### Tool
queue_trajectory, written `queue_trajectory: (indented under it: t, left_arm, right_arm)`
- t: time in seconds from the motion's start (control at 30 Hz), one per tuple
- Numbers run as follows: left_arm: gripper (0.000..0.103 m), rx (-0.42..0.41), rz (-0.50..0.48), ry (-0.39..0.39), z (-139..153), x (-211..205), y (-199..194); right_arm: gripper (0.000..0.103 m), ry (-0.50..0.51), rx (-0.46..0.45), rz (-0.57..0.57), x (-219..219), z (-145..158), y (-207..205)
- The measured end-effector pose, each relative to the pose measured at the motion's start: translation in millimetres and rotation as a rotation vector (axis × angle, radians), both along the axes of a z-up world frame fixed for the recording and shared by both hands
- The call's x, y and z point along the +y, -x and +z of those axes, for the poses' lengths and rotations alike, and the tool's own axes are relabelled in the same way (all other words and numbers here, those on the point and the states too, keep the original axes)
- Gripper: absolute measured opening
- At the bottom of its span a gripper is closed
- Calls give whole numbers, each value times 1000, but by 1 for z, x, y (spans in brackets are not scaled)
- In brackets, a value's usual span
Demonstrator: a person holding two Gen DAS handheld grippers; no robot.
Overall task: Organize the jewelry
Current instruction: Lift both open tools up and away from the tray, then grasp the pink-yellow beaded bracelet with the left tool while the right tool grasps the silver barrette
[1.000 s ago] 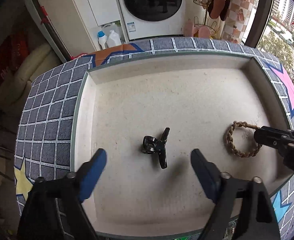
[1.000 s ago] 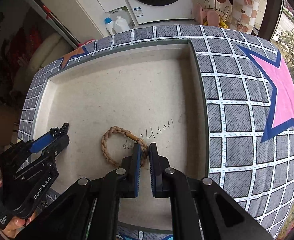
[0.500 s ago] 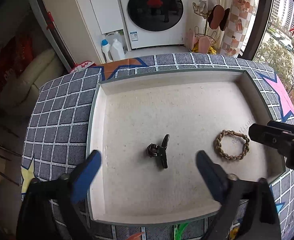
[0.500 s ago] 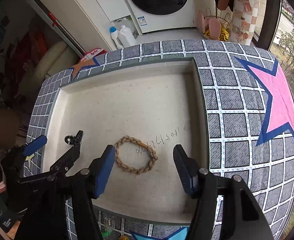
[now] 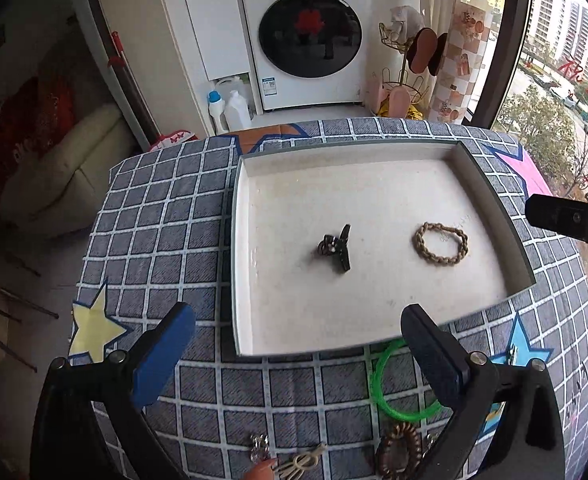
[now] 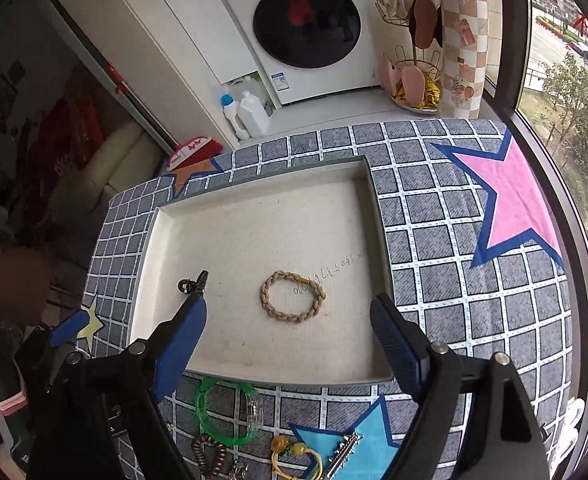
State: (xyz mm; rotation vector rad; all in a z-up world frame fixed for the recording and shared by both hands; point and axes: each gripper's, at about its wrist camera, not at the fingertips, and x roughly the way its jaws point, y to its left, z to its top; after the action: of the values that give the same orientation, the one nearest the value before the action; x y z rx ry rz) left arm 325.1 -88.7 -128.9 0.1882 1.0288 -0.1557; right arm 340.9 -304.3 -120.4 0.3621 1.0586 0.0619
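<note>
A shallow white tray [image 5: 241, 264] [image 6: 379, 216] lies on the checked tablecloth. In it are a black hair clip [image 5: 337, 243] [image 6: 193, 284] and a braided tan bracelet [image 5: 439, 243] [image 6: 293, 297]. My left gripper [image 5: 294, 360] is open and empty, above the tray's near edge. My right gripper [image 6: 290, 344] is open and empty, raised above the tray's near side with the bracelet beyond it. On the cloth in front of the tray lie a green bangle [image 5: 397, 392] [image 6: 226, 414], a brown coil hair tie [image 5: 399, 454] [image 6: 210, 456], a yellow cord piece [image 6: 294, 454] and a spiked silver clip [image 6: 343, 450].
A washing machine [image 5: 305, 32] stands behind the table with detergent bottles [image 5: 230, 108] and a slipper rack [image 5: 405, 76]. A window runs along the right. A sofa [image 5: 66, 168] is at the left.
The right gripper opened and let go of the bracelet in the tray. Both grippers pulled back and up, so the tray's near edge and loose jewellery came into view.
</note>
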Motion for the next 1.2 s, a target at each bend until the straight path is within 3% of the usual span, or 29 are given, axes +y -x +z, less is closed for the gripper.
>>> queue_trajectory:
  t: [0.27, 0.57, 0.9, 1.2]
  left_arm:
    - [103, 61, 65, -3, -10, 45, 39]
    - [103, 163, 72, 19, -29, 72, 96]
    - [103, 246, 34, 22, -50, 56, 154]
    - [103, 266, 37, -2, -68, 36, 172]
  right_arm:
    - [86, -6, 33, -37, 4, 5, 46]
    - [86, 10, 94, -51, 19, -5, 100]
    - [86, 10, 203, -77, 25, -36, 149]
    - [86, 16, 275, -96, 24, -62, 169]
